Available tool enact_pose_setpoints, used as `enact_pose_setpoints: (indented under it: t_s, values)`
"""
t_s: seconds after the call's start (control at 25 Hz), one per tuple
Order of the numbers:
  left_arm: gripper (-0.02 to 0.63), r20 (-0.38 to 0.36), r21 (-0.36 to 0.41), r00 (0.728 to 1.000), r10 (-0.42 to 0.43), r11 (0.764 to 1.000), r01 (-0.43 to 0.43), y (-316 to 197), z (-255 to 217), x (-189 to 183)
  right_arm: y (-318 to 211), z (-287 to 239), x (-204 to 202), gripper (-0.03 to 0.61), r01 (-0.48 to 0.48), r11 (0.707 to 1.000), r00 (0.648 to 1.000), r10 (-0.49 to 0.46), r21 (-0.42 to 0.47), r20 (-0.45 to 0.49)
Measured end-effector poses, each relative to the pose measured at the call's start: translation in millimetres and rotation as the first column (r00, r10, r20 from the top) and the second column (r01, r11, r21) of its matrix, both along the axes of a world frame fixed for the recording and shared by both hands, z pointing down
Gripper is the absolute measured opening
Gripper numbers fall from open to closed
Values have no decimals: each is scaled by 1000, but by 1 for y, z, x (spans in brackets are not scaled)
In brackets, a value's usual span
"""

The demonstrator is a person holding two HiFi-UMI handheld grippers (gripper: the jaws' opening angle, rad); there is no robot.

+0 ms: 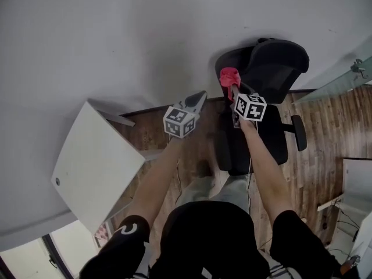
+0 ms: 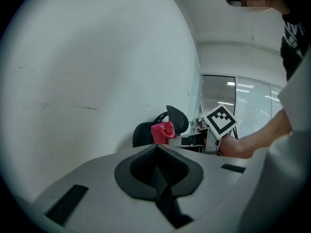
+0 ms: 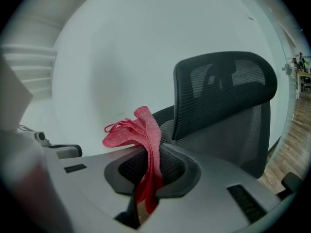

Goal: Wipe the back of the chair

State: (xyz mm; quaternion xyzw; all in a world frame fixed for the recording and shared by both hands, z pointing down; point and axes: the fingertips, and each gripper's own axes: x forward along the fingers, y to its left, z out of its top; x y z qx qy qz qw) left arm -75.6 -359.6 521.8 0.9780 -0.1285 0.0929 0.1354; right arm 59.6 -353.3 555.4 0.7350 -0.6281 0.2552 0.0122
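A black mesh office chair (image 1: 268,80) stands against the white wall, with its backrest (image 3: 221,93) facing me. My right gripper (image 1: 231,86) is shut on a red cloth (image 1: 229,76), which it holds up just in front of the chair back. In the right gripper view the red cloth (image 3: 142,135) sticks up from between the jaws, left of the backrest. My left gripper (image 1: 200,97) hangs to the left of the chair, shut with nothing in it. From the left gripper view the chair (image 2: 163,125) and the red cloth (image 2: 163,131) show small ahead.
A white table (image 1: 96,164) stands at the left, close to my left arm. Wooden floor (image 1: 325,127) spreads to the right, where a glass partition (image 1: 343,77) runs. The white wall (image 1: 116,39) is just behind the chair.
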Motion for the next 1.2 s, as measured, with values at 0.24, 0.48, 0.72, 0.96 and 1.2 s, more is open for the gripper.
enact_pose_setpoints:
  t_s: [0.24,0.48,0.72,0.96,1.2]
  values:
    - [25,2,41,1000,-21,999,21,-21,24,-2,-18,43,-3,62,28,999,999,-27,-24,40]
    - [25,7,39,1000,-1,999,1,-25,36,8,-43,68,4,63,30,999,1000,-30,-30,-2]
    - [25,25,8,1000,10,1000,-10,-27,43,15,-60,79,20,63,20,999,999,-22,-42,-39]
    - [25,35,-16,999,1,1000,0,-28,53,33,-59,86,23,66,51,999,998,-52,-15,-19]
    - [25,40,-18,999,8,1000,-8,-13,55,51,-54,99,38,67,77,996,997,-78,-50,-28]
